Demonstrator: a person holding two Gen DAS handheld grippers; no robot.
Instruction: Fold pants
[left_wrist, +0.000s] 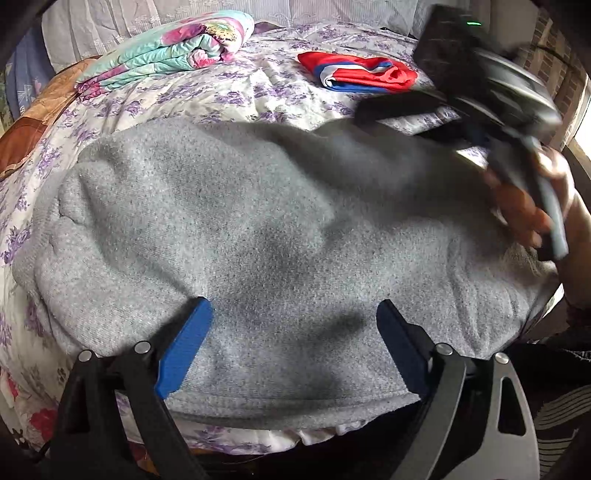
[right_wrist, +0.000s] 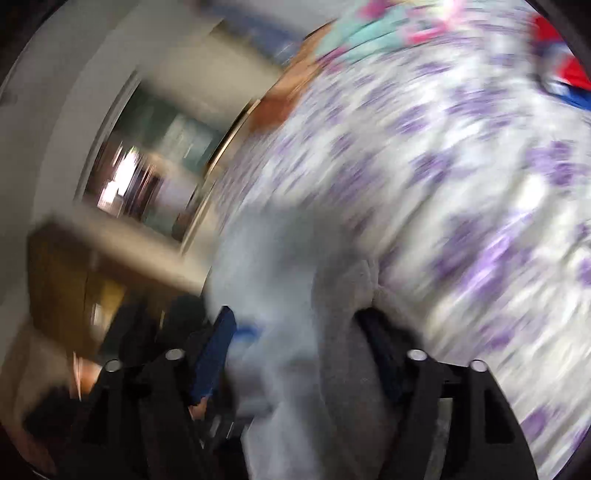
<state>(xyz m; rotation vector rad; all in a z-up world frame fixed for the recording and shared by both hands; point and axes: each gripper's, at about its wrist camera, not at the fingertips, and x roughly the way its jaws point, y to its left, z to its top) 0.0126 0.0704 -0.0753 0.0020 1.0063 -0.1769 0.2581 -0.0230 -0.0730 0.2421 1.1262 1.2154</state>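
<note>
Item: grey pants (left_wrist: 266, 229), spread on bed (left_wrist: 258, 96), long axis left–right | left claw (left_wrist: 295, 325): spread, hovering above near hem, nearer | right claw (right_wrist: 295, 332): fabric between fingers, grip blurred, cannot tell.

Your left gripper (left_wrist: 291, 345): jaws spread wide, blue pads apart, both resting low, nothing pinched between them. Your right gripper (right_wrist: 295, 350): blurred in both views, jaws apart with grey cloth lying between them; whether they grip cannot be told. Your right hand (left_wrist: 532, 206): wrapped around that gripper's handle, tilted.
</note>
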